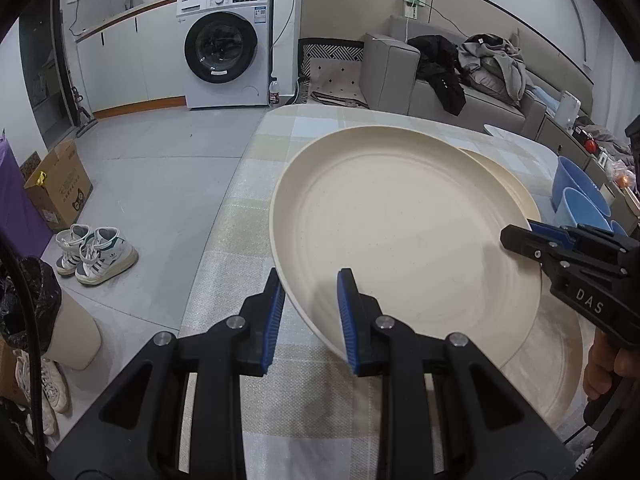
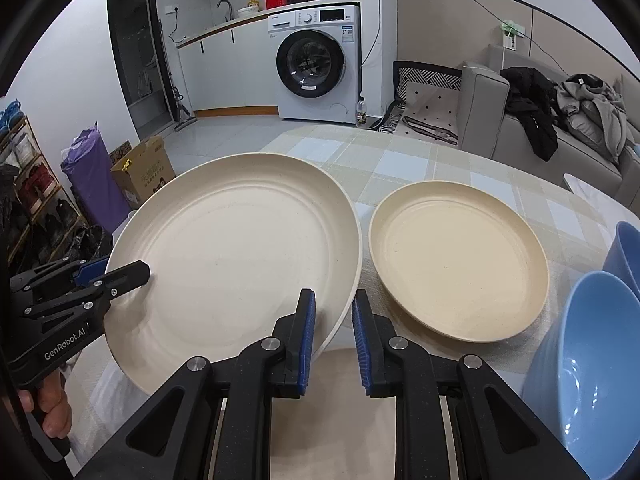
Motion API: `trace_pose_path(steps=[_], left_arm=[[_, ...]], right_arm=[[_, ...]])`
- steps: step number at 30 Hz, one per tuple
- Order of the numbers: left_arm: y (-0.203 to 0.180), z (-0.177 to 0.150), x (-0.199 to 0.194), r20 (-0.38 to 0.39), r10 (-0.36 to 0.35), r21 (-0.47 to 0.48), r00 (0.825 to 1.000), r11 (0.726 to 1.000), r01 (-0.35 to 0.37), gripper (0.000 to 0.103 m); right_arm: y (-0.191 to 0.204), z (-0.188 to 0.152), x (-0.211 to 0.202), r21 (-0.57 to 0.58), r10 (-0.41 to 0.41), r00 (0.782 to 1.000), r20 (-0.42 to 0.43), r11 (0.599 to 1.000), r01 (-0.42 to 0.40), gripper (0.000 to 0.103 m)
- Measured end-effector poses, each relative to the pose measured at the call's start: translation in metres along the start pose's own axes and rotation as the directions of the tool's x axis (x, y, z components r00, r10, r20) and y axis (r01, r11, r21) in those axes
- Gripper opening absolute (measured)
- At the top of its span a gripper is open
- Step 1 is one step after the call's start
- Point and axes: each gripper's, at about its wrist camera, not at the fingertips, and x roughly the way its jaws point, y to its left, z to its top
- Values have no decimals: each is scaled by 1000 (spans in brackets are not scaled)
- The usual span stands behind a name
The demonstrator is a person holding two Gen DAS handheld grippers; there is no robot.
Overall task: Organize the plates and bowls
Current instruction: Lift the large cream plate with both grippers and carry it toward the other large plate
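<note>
A large cream plate (image 1: 400, 232) (image 2: 232, 252) is held tilted above the checked table, and both grippers straddle its rim. My left gripper (image 1: 310, 312) has its jaws around the near left rim with gaps beside the rim; it also shows in the right wrist view (image 2: 116, 272). My right gripper (image 2: 334, 336) straddles the right rim, jaws apart; it also shows in the left wrist view (image 1: 516, 236). Another large cream plate (image 1: 548, 364) lies flat under it. A smaller cream plate (image 2: 456, 260) sits to the right. Two blue bowls (image 2: 584, 360) (image 1: 580, 200) stand at far right.
The table (image 1: 248, 248) has a checked cloth and its left edge drops to the floor. On the floor are shoes (image 1: 96, 252), a cardboard box (image 1: 56, 184) and a washing machine (image 1: 228, 48). A grey sofa with clothes (image 1: 472, 76) stands behind the table.
</note>
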Motion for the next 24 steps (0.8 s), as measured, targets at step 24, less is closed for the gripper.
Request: trace_pose_path(steps=[24], left_arm=[[-37,-3,-51,8,-50,70,999,996,49,23]], right_arm=[[-17,-14,-53,40,-33,998,51,999,31,20]])
